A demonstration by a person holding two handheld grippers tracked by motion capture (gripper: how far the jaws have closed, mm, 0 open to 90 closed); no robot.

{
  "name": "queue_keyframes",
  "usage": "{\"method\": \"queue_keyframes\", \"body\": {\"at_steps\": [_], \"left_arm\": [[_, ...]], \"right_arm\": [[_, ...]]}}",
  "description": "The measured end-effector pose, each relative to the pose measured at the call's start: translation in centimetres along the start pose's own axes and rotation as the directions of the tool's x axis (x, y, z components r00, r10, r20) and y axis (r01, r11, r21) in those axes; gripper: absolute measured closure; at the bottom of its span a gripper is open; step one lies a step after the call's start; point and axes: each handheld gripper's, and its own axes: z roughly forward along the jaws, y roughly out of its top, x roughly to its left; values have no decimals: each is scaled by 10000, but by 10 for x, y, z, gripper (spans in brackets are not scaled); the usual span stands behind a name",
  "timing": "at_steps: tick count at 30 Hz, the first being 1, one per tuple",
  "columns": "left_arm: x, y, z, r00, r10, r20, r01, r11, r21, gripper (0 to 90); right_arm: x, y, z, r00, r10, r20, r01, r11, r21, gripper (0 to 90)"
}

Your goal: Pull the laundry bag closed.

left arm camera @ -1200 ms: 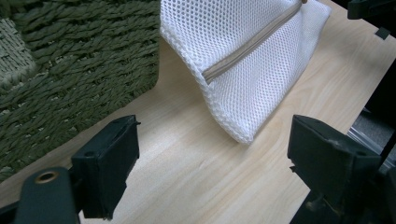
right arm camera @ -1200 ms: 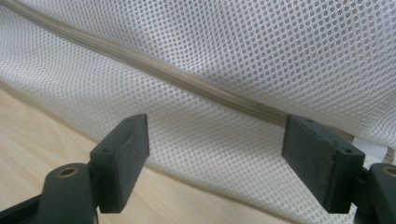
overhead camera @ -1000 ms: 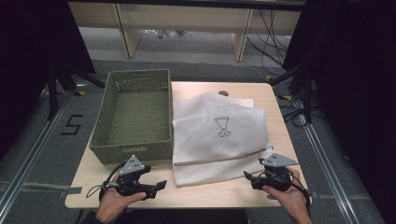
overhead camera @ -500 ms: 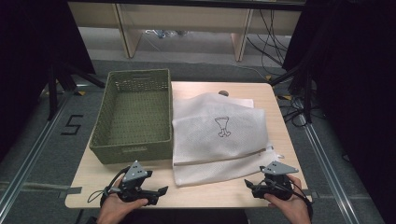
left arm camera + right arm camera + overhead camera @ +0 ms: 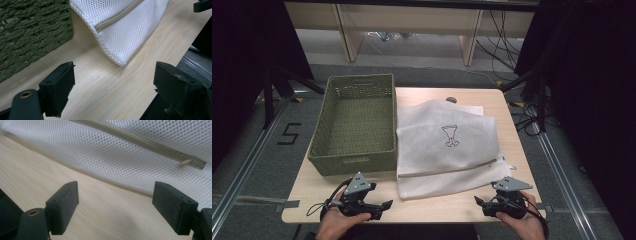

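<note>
A white mesh laundry bag (image 5: 446, 145) lies flat on the wooden table (image 5: 439, 210), its left edge just beside a green woven basket (image 5: 354, 125) that stands on the table's left half. The bag bears a small dark drawing on its upper layer, and a beige zipper (image 5: 452, 169) runs across it near the front edge.

The left gripper (image 5: 379, 207) rests at the table's near edge in the person's left hand (image 5: 337, 222), in front of the basket's near wall. Its jaws stand wide apart with nothing between them. It points to the right, toward the bag's near left corner, which lies a little way off. In the left gripper view the corner of the bag (image 5: 120, 32) sits ahead between the line of the two jaws, clear of both, with bare wood between; the basket's wall (image 5: 30, 32) fills the upper left.

The right gripper (image 5: 480, 204) is held in the right hand (image 5: 522, 222) at the near right of the table, just in front of the bag's near right corner. Its jaws are also spread wide and hold nothing. In the right gripper view the mesh of the bag (image 5: 112, 152) stretches across the upper part, close ahead of the jaws but not touching them, and the zipper (image 5: 140, 142) runs slantwise with its small pull tab (image 5: 186, 162) near the right end.
</note>
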Motion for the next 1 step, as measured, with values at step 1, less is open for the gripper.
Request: {"method": "queue_keyframes", "body": {"at_steps": [1], "left_arm": [[0, 0, 0, 9999, 79, -71, -78, 9999, 87, 167]], "right_arm": [[0, 0, 0, 10000, -31, -8, 31, 10000, 10, 220]]}}
